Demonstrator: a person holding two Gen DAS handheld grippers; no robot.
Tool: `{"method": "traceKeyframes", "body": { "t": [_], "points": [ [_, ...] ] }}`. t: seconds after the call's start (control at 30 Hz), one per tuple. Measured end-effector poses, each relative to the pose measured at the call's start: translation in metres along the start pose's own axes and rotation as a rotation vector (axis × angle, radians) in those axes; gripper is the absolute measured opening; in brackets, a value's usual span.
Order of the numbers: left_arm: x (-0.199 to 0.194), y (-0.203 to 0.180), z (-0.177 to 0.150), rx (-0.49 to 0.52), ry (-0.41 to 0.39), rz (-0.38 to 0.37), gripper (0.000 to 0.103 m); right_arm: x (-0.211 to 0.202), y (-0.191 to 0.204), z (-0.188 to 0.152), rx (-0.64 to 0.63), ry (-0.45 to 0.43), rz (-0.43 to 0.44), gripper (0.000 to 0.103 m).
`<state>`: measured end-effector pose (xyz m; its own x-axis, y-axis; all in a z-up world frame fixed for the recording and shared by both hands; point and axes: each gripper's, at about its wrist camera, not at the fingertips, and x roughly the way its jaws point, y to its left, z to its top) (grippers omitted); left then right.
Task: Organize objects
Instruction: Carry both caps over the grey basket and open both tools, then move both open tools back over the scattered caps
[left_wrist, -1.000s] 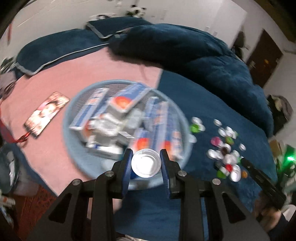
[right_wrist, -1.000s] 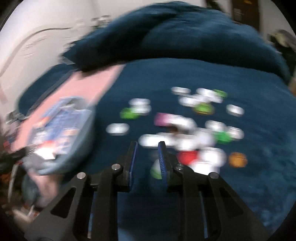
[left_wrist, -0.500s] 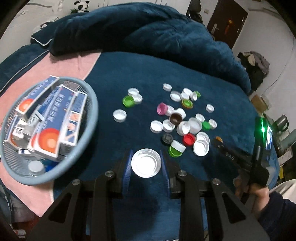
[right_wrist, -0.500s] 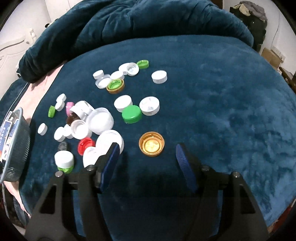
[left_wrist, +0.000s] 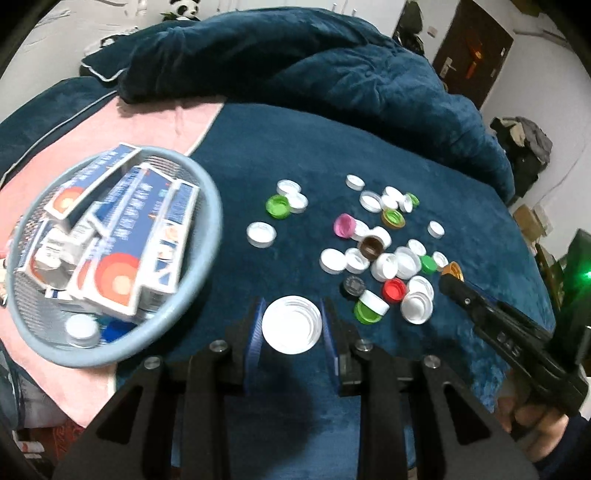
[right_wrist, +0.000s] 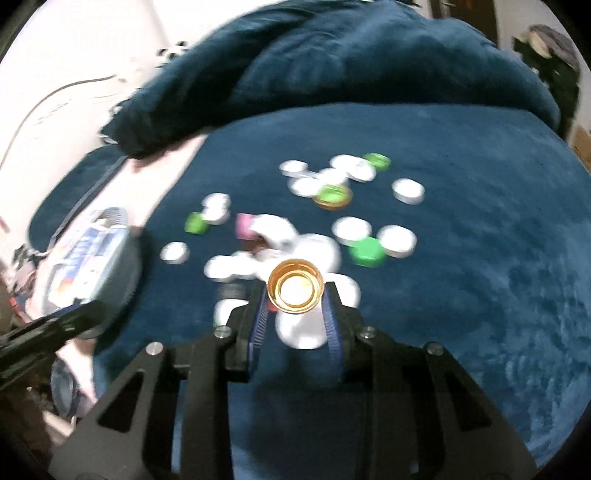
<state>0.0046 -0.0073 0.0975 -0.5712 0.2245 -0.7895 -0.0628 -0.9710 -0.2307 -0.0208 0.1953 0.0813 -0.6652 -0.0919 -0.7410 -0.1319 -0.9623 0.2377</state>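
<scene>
My left gripper (left_wrist: 291, 314) is shut on a large white cap (left_wrist: 291, 325), open side up, held over the blue blanket to the right of the round blue basket (left_wrist: 110, 356). Several loose bottle caps (left_wrist: 388, 254), white, green, pink, red and brown, lie scattered on the blanket ahead. In the right wrist view, the jaws of my right gripper (right_wrist: 295, 291) are closing with a gold cap (right_wrist: 295, 286) between the pads, above the cap pile (right_wrist: 332, 229). The left wrist view shows that same gripper (left_wrist: 448, 280) at the pile's right edge.
The basket holds several blue-and-white boxes (left_wrist: 122, 236) and a few caps. It sits on a pink sheet (left_wrist: 159, 122). A bunched dark blue duvet (left_wrist: 332, 74) lies behind the caps. A person's hand (left_wrist: 532, 421) grips the right tool's handle.
My left gripper swung from over the basket to the blanket beside it, keeping the white cap. The right gripper opened around the gold cap, then closed on it.
</scene>
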Motion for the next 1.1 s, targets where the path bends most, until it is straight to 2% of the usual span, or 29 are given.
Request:
{"method": "traceKeyframes", "body": {
  "t": [0.13,0.33,0.43,0.57,0.63,0.77,0.8,0.83,0.87,0.9,0.93,0.97,1.0,1.1],
  "points": [
    [-0.016,0.028,0.000,-0.048,-0.034,0.032,0.030,-0.003,0.042,0.009,-0.040,-0.003,0.089,0.030],
    [-0.047,0.095,0.000,-0.178,-0.104,0.098,0.030,-0.005,0.120,0.010,-0.141,0.016,0.226,0.030],
    [-0.060,0.137,0.001,-0.273,-0.135,0.133,0.030,-0.002,0.160,0.009,-0.198,0.036,0.290,0.030],
    [-0.070,0.176,0.005,-0.340,-0.164,0.175,0.030,0.007,0.210,0.006,-0.243,0.091,0.377,0.030],
    [-0.071,0.188,0.008,-0.357,-0.164,0.179,0.030,0.013,0.230,0.004,-0.260,0.121,0.404,0.030],
    [-0.063,0.205,0.010,-0.397,-0.144,0.137,0.030,0.025,0.254,0.003,-0.259,0.168,0.443,0.031],
    [-0.061,0.207,0.010,-0.402,-0.135,0.136,0.035,0.029,0.259,0.004,-0.259,0.188,0.468,0.031],
    [-0.059,0.208,0.010,-0.405,-0.127,0.143,0.050,0.032,0.262,0.005,-0.262,0.207,0.479,0.033],
    [-0.058,0.208,0.009,-0.413,-0.128,0.169,0.057,0.034,0.264,0.006,-0.264,0.217,0.485,0.047],
    [-0.061,0.211,0.008,-0.430,-0.141,0.186,0.074,0.034,0.263,0.007,-0.261,0.209,0.479,0.061],
    [-0.065,0.214,0.006,-0.453,-0.153,0.203,0.091,0.031,0.260,0.009,-0.259,0.185,0.455,0.066],
    [-0.068,0.217,0.005,-0.473,-0.166,0.218,0.100,0.028,0.257,0.010,-0.253,0.169,0.452,0.076],
    [-0.070,0.219,0.003,-0.480,-0.176,0.228,0.102,0.026,0.251,0.012,-0.234,0.158,0.460,0.086],
    [-0.074,0.215,0.001,-0.445,-0.179,0.310,0.103,0.022,0.234,0.015,-0.201,0.143,0.445,0.095]
  ]
}}
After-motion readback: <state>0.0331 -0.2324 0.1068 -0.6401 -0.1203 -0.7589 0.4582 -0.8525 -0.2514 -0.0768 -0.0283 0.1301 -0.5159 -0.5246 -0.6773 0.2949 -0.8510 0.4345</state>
